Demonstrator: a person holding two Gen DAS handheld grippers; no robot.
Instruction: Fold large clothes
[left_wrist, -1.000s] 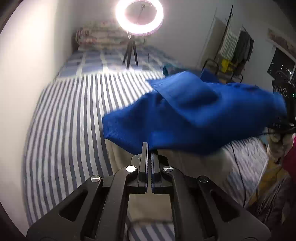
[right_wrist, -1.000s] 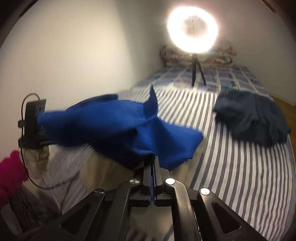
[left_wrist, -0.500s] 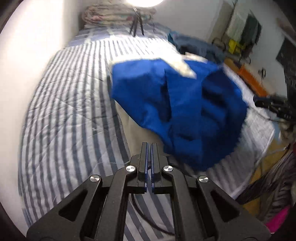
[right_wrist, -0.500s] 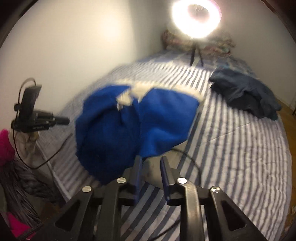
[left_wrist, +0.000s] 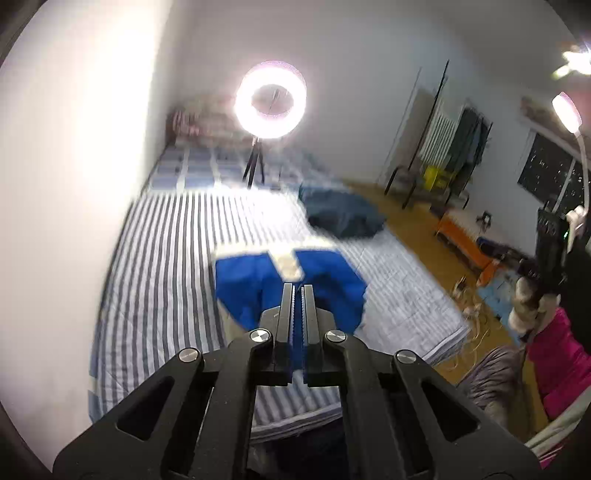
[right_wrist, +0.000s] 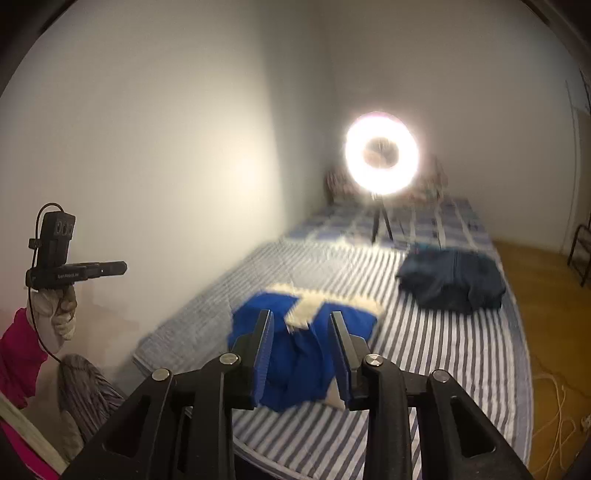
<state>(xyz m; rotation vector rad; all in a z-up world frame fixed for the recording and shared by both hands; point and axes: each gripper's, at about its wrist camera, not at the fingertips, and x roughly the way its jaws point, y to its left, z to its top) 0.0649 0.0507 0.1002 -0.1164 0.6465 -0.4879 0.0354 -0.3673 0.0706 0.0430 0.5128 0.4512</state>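
Left wrist view shows the left gripper (left_wrist: 297, 291) with its two fingers almost together, only a thin slit between them, and no cloth is caught there; it is raised above the bed and holds nothing. In the right wrist view the right gripper (right_wrist: 300, 325) has its fingers spread wide apart, also empty and above the bed. The blue garment (left_wrist: 288, 288) lies on the striped bedsheet (left_wrist: 166, 258) near the foot edge of the bed, free of both tools; it is bunched, with a pale lining or inner side (right_wrist: 306, 306) showing at its far edge. I judge that this is a moment between two grasps: the garment has been put down on the bed but it is not flat yet, so folding is at an early stage. The next move would probably need both tools to come down to two edges or corners of the cloth, close on them, and pull it smooth; which corners are best I cannot tell, because the picture is blurred. Farther on the same bed there is a dark blue heap of clothes (right_wrist: 452, 282), well apart from the blue one. A ring light on a tripod (left_wrist: 271, 99) stands on the bed near the head end, in front of a folded quilt. White walls are around, and a wooden floor (right_wrist: 546, 295) is at the right side.
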